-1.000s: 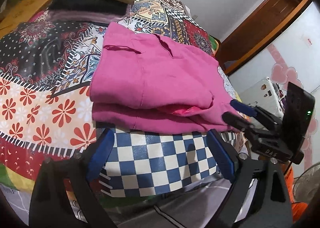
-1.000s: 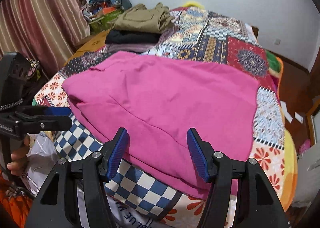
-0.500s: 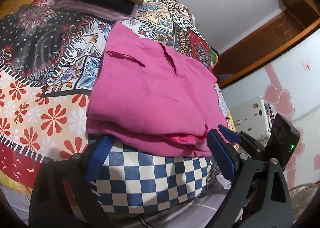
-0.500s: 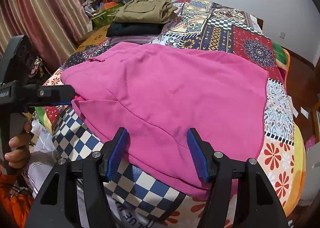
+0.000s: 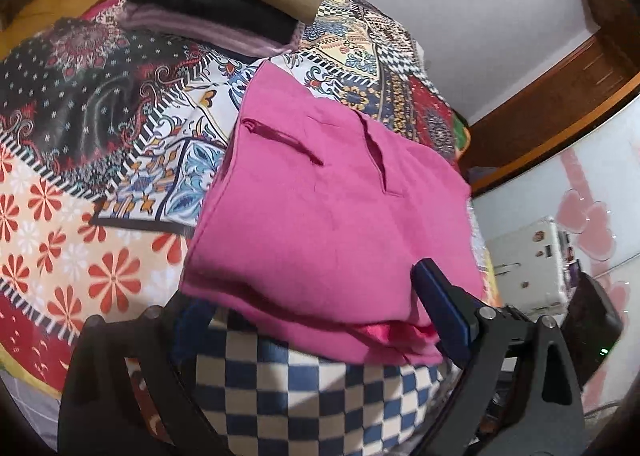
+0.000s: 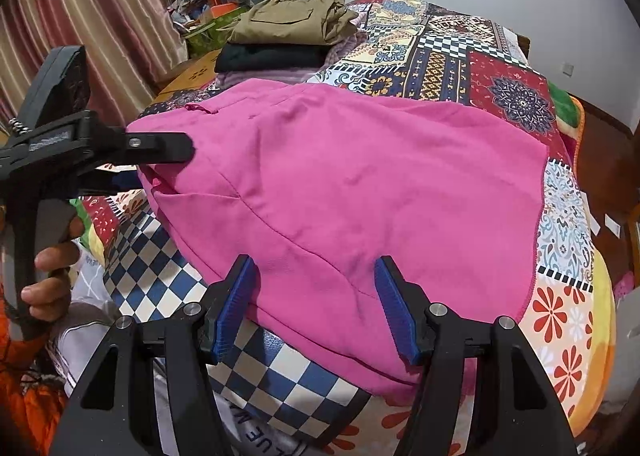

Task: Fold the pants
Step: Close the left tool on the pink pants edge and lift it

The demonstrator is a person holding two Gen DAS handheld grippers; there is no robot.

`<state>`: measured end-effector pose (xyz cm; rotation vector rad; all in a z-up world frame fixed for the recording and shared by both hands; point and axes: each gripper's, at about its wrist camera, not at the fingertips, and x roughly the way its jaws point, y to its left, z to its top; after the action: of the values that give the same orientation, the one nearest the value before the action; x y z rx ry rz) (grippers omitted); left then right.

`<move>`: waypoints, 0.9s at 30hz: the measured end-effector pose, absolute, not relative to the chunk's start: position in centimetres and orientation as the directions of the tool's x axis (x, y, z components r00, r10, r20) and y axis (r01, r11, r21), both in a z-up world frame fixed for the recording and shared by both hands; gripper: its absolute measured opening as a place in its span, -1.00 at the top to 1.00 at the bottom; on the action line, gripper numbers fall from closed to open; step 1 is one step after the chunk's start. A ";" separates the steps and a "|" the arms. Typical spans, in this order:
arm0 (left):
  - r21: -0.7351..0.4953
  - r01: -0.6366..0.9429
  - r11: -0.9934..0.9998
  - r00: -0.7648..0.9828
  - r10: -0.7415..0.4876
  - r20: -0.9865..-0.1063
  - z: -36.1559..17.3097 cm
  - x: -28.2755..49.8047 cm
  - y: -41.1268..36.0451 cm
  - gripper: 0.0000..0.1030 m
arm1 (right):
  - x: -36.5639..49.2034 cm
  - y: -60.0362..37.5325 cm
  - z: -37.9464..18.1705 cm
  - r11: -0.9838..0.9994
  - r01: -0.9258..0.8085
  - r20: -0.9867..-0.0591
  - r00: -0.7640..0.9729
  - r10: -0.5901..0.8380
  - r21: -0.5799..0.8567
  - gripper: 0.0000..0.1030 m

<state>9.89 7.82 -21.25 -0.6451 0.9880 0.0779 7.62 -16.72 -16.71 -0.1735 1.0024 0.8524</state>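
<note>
Folded pink cotton pants (image 6: 352, 192) fill frame centre on the patchwork bedspread (image 6: 480, 68).
Your left gripper (image 5: 316, 320) straddles their near edge, spread wide; your right gripper (image 6: 316, 304) gapes wide too, lower centre.

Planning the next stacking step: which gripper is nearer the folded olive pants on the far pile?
Left. The left gripper is at the pink pants' end facing the olive pants; the right gripper sits at the near edge.

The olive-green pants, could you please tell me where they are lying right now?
The olive-green pants lie at the far left of the bed in the right wrist view, folded on top of a black garment, beyond the pink pants.
</note>
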 end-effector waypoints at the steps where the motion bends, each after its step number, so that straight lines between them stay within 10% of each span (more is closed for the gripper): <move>1: -0.463 -0.344 0.817 0.568 -0.212 -0.795 -21.3 10.0 7.8 -0.80 | 7.6 -16.7 -16.7 0.674 -0.698 -0.797 0.254 0.548 0.242 -0.15; 17: -0.500 -0.297 0.813 0.597 -0.251 -0.762 -21.5 9.7 8.3 0.33 | 8.1 -16.6 -16.1 0.675 -0.692 -0.803 0.238 0.547 0.255 -0.16; 27: -0.387 -0.220 0.896 0.636 -0.169 -0.753 -19.5 8.4 7.2 0.57 | 8.8 -15.0 -12.6 0.660 -0.732 -0.771 0.319 0.552 0.170 -0.16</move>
<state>8.39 7.18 -19.46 -0.4762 0.8895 0.0305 8.81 -15.02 -12.57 -0.2260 0.9126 0.8531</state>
